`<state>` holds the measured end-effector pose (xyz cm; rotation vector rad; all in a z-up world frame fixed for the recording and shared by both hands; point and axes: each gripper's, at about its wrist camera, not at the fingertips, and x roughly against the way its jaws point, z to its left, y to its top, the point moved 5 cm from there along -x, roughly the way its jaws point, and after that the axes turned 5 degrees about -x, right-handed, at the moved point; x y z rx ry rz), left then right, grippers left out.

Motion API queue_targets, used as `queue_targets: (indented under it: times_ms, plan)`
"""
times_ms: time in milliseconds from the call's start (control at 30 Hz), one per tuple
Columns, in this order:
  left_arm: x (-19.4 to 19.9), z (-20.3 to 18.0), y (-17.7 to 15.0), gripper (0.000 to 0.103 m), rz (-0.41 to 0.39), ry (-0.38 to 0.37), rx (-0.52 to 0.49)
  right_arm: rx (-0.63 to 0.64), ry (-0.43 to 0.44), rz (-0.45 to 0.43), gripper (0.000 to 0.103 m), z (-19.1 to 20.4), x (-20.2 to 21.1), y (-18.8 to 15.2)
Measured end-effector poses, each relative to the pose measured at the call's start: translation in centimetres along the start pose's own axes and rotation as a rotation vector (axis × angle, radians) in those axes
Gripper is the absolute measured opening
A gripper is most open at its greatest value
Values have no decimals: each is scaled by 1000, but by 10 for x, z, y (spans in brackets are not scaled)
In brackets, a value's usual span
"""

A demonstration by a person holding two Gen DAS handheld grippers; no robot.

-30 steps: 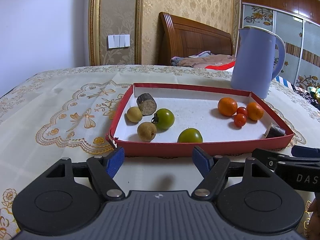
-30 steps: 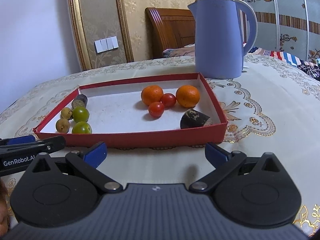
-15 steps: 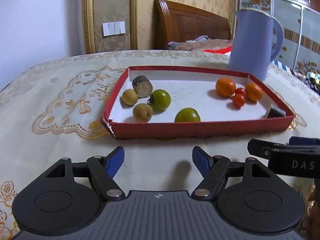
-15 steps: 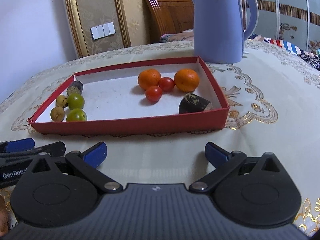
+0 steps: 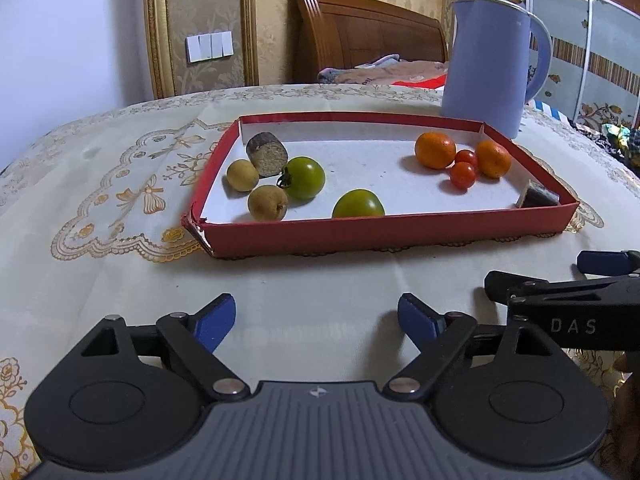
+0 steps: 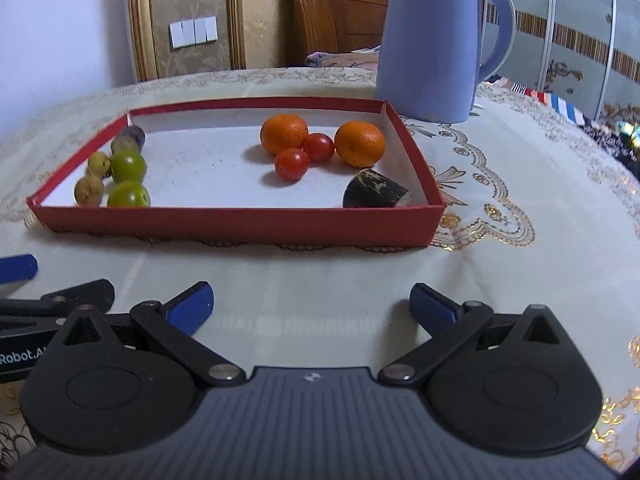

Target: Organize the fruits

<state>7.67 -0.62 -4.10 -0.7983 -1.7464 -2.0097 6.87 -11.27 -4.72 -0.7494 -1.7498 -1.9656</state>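
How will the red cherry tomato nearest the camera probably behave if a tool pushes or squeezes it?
The near cherry tomato looks round and smooth, so it would probably roll across the flat white floor of the red tray. Its glossy skin may slip between the pads. It seems to touch the second cherry tomato, so pushing it could move that one too.

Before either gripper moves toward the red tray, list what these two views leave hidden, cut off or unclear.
- Near green tomato: lower half behind the red tray front wall, left wrist view.
- Dark cut piece at the tray's right end: mostly hidden by the wall there; what it is, unclear.
- Right gripper: cut off by the left view's right edge.
- Left gripper: cut off by the right view's left edge.
- Blue kettle: top cropped, right wrist view.
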Motion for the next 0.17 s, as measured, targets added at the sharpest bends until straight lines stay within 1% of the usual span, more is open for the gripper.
queue_targets:
  times_ms: [167]
  plan:
    - [0, 0, 0, 89, -2, 1, -1, -9, 7, 2, 103, -2, 0, 0]
